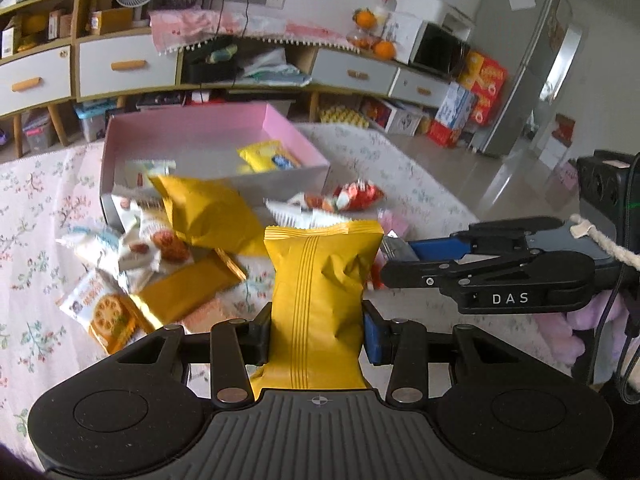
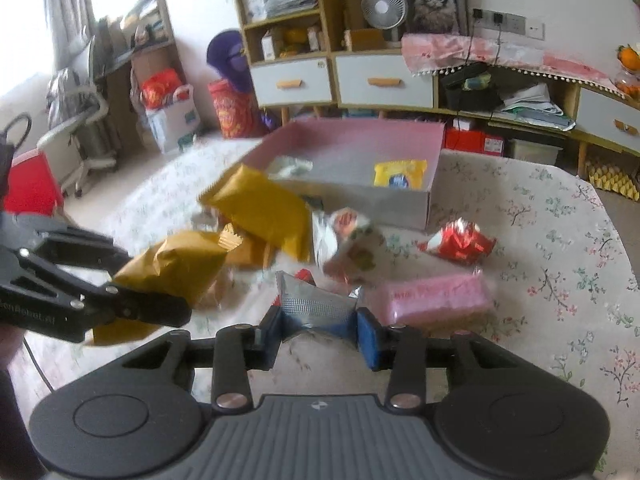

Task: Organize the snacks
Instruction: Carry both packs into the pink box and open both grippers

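1. We see the left gripper (image 1: pixel 316 336) pinching a yellow snack packet (image 1: pixel 320 292) between its two pads; the packet stands upright, its crimped top edge pointing toward 12 o'clock.
2. The right gripper (image 2: pixel 318 334) is closed on a crumpled silver wrapper (image 2: pixel 316 306), which bows upward between the blue pads.
3. In the left wrist view, the right gripper enters from 3 o'clock, beside the yellow snack packet.
4. The pink box (image 1: pixel 200 132) sits on the floral tablecloth (image 1: pixel 40 208) at 12 o'clock from both grippers. Inside it we note a small yellow pouch (image 2: pixel 400 174) and a pale packet near the far-left corner.
5. In front of the box's near wall lies a loose pile: a large mustard bag (image 2: pixel 260 212), white biscuit packets (image 1: pixel 132 240) at 10 o'clock in the left wrist view, and a red wrapper (image 2: pixel 456 244) at 1 o'clock in the right wrist view.
6. A pink wafer pack (image 2: pixel 432 296) lies just beside the right gripper, at 2 o'clock.
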`<move>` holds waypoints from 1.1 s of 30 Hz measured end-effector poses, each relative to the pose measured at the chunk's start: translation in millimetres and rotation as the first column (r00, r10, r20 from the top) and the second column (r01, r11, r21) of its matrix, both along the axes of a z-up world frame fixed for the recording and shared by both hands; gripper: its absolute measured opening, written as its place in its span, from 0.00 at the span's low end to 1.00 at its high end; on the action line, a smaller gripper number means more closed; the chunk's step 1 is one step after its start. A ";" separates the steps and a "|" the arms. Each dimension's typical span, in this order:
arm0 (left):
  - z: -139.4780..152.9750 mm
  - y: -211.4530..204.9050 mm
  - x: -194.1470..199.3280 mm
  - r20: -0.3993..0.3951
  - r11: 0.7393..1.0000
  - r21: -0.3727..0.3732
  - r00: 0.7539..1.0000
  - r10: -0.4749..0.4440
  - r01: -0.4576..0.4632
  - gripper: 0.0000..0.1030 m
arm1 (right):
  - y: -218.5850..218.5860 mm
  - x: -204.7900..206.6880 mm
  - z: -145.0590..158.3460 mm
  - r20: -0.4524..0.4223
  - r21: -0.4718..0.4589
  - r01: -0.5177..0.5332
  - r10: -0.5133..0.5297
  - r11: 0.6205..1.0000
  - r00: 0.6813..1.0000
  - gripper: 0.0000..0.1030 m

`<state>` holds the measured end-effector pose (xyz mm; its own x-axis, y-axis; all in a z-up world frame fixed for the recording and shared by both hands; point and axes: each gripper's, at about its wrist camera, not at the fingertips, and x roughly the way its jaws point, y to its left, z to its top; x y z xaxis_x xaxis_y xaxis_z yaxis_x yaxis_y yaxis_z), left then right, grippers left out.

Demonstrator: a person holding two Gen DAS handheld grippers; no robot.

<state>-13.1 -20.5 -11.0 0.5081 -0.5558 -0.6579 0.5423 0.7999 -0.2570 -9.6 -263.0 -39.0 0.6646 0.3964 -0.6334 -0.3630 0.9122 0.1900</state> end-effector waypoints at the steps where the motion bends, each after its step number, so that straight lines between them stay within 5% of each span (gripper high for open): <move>1: 2.8 0.9 1.8 0.006 1.000 -0.004 1.000 0.007 -0.006 0.38 | -0.8 1.4 2.0 0.003 0.011 0.006 -0.006 1.000 1.000 0.23; 13: 31.0 17.9 46.5 0.049 0.985 -0.098 0.988 0.147 -0.142 0.38 | -8.7 45.3 27.6 0.034 0.149 0.120 -0.126 0.982 0.991 0.23; 21: 41.4 30.5 81.3 0.032 0.949 -0.179 0.963 0.267 -0.258 0.38 | -5.6 83.1 24.8 -0.011 0.209 0.198 -0.200 0.958 0.980 0.24; 29: 42.9 28.3 136.4 -0.016 0.922 -0.153 0.934 0.357 -0.355 0.38 | -3.3 118.0 16.5 -0.065 0.261 0.249 -0.241 0.933 0.968 0.24; 33: 37.3 34.7 157.3 -0.041 0.890 -0.216 0.914 0.403 -0.402 0.38 | -0.7 129.9 6.9 -0.090 0.269 0.262 -0.246 0.927 0.965 0.24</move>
<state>144.2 14.2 26.2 0.7213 -0.4304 -0.5426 0.1872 0.8754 -0.4456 120.3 -263.7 -32.2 0.7341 0.3830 -0.5608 -0.1084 0.8812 0.4601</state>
